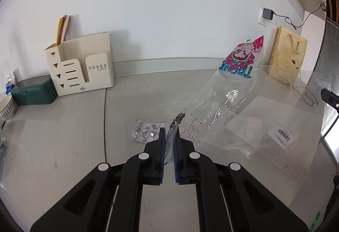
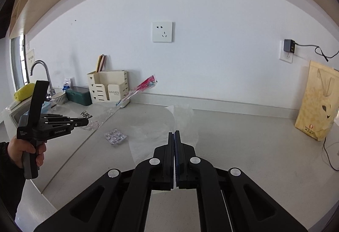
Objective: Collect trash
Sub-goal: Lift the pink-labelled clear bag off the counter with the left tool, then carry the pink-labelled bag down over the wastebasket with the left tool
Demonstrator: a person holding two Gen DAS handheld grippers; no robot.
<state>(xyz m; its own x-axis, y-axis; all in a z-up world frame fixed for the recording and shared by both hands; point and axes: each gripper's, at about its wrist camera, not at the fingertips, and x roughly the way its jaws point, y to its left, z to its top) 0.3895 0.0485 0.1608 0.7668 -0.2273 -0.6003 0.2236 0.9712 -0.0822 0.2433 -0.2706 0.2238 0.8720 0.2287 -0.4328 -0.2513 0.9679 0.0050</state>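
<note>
My left gripper (image 1: 169, 129) is shut on the corner of a clear printed wrapper (image 1: 239, 75) with pink and blue print, which trails up and to the right above the counter. A silver blister pack (image 1: 148, 131) lies on the counter just left of its fingertips. In the right wrist view my right gripper (image 2: 174, 132) is shut on a thin clear plastic bag (image 2: 182, 117) that stands up beyond its tips. That bag (image 1: 275, 126), with a barcode label, spreads across the right of the left wrist view. A hand holds the left gripper (image 2: 88, 120) with the printed wrapper (image 2: 139, 87); the blister pack (image 2: 116, 136) lies between the grippers.
A cream organizer (image 1: 84, 66) and a green box (image 1: 34, 92) stand against the back wall at left. A yellow paper bag (image 2: 317, 104) leans at the right wall, with a charger cable beside it. A faucet (image 2: 40, 70), sink and bowl (image 2: 59, 97) are far left.
</note>
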